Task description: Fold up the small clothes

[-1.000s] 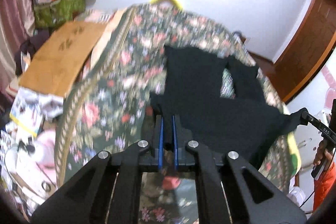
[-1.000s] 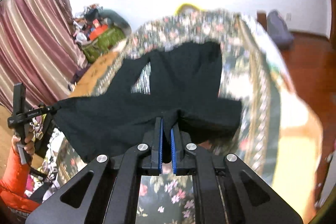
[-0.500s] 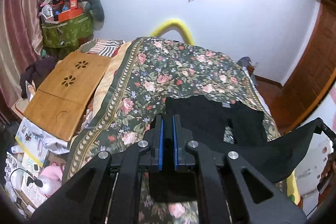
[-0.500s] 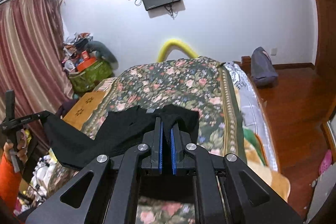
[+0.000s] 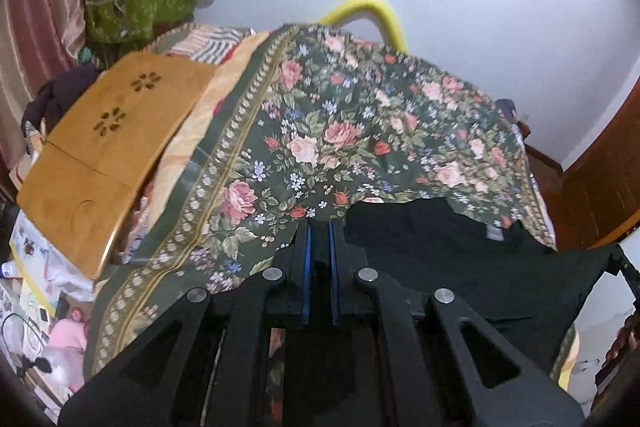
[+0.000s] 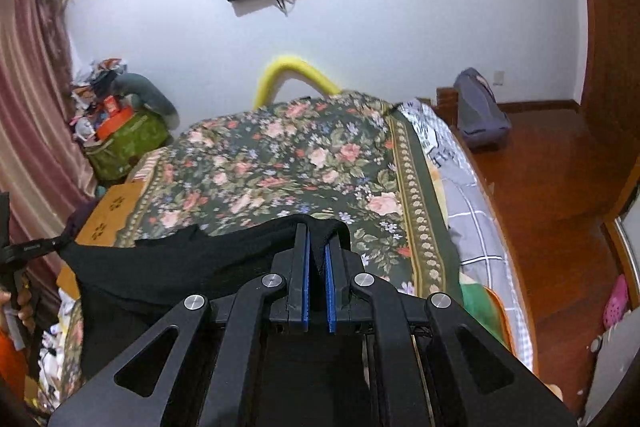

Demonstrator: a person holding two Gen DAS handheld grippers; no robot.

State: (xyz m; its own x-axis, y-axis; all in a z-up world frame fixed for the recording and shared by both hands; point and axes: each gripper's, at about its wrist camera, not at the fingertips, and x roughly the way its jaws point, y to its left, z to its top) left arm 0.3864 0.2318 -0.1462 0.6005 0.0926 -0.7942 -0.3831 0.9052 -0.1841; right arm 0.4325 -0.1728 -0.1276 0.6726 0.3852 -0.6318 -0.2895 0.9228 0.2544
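A small black garment (image 5: 472, 259) hangs stretched between my two grippers above the near end of a bed with a floral cover (image 5: 328, 131). My left gripper (image 5: 319, 227) is shut on one corner of it. My right gripper (image 6: 318, 229) is shut on the other corner, where the black cloth (image 6: 192, 263) bunches between the blue pads. The right gripper shows at the far right of the left wrist view (image 5: 624, 267), and the left gripper at the far left of the right wrist view (image 6: 32, 247). The garment's lower part hangs out of sight below the grippers.
A wooden lap tray (image 5: 108, 147) lies at the bed's left side. A green bag with clutter (image 5: 136, 7) stands by the curtain. A yellow padded rail (image 6: 292, 71) is at the bed's far end. A grey bag (image 6: 478, 111) sits on the wooden floor at right.
Both grippers have lifted the black garment off the bed and drawn it back toward the near end. It lay spread on the cover a second ago and now hangs between them.
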